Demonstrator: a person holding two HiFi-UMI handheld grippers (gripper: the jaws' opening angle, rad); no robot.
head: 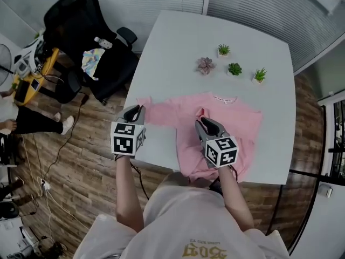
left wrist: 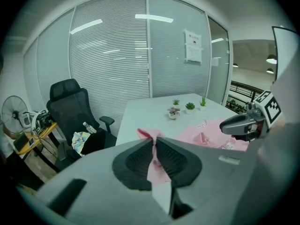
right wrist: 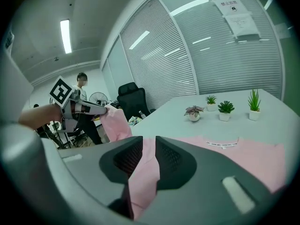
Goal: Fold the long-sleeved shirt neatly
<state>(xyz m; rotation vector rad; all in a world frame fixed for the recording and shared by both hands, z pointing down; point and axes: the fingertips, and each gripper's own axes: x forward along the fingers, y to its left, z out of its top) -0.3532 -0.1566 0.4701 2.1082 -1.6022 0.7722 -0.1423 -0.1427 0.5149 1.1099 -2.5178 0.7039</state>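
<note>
A pink long-sleeved shirt (head: 240,120) lies on the white table (head: 178,47), collar toward the far side. Its left sleeve (head: 160,112) is stretched out toward the table's left edge, and my left gripper (head: 135,112) is shut on the sleeve's end. In the left gripper view the pink cloth is pinched tight between the jaws of the left gripper (left wrist: 154,144). My right gripper (head: 205,122) is over the shirt's middle, shut on a lifted fold of pink fabric. The right gripper view shows that fabric hanging between the jaws of the right gripper (right wrist: 146,146).
Several small potted plants (head: 234,68) stand at the far side of the table. A black office chair (head: 91,42) with a bottle and a cloth on it sits beyond the table's left edge. A person's legs (head: 32,123) show at the far left.
</note>
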